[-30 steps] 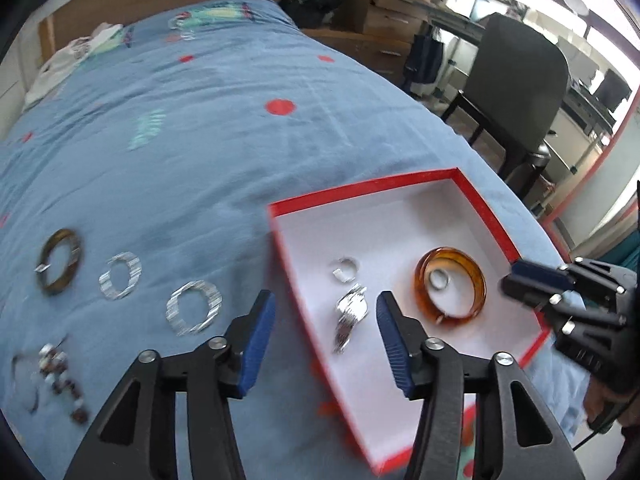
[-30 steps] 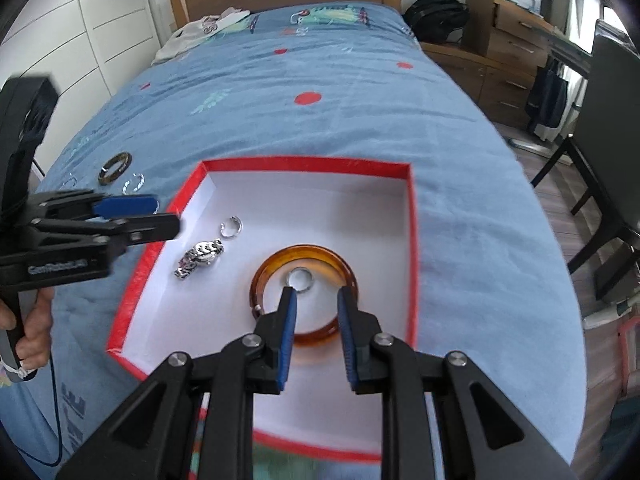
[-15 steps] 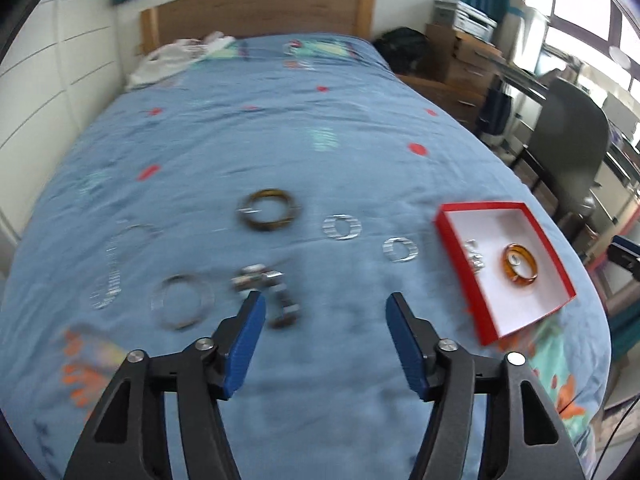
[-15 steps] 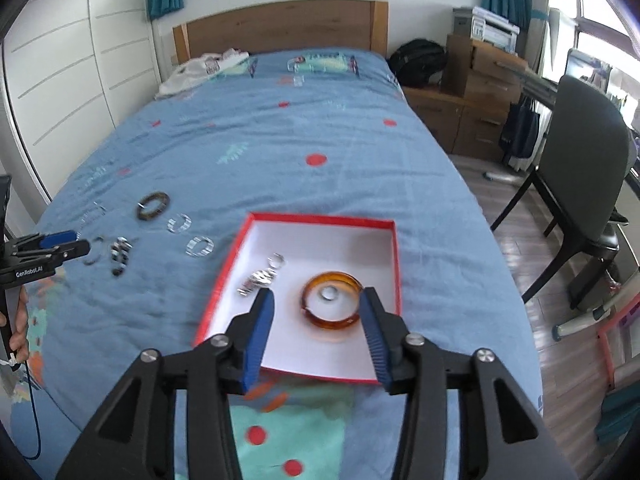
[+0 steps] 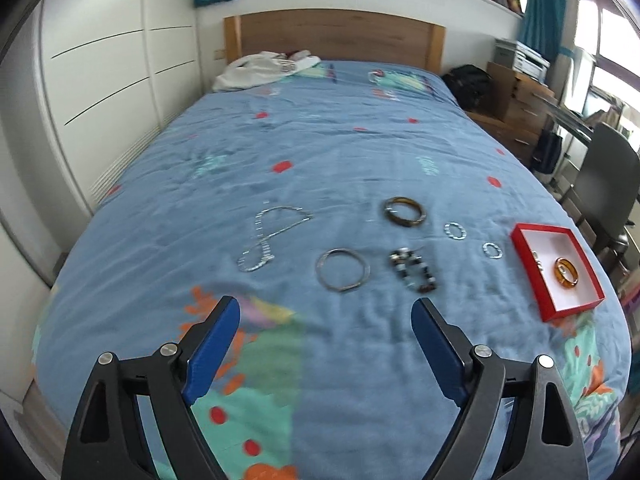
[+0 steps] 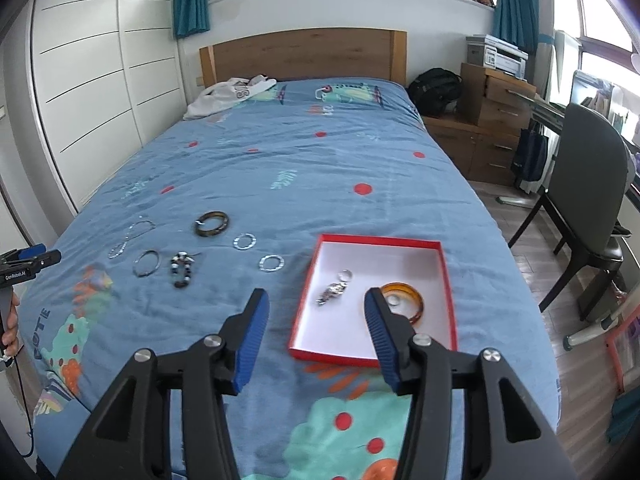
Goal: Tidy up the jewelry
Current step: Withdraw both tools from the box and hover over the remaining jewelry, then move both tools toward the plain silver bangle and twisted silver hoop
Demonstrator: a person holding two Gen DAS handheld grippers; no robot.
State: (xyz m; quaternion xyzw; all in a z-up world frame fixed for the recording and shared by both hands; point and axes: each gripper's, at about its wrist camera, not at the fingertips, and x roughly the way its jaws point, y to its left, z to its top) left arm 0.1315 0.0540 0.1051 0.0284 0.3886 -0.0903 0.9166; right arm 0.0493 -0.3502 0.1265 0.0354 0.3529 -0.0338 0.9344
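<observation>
left tongs (image 5: 325, 328) wide apart, right tongs (image 6: 316, 320) parted, both empty

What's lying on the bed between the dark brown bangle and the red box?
Two small silvery rings lie on the blue bedspread between the dark brown bangle and the red box. The right wrist view shows it best.
</observation>
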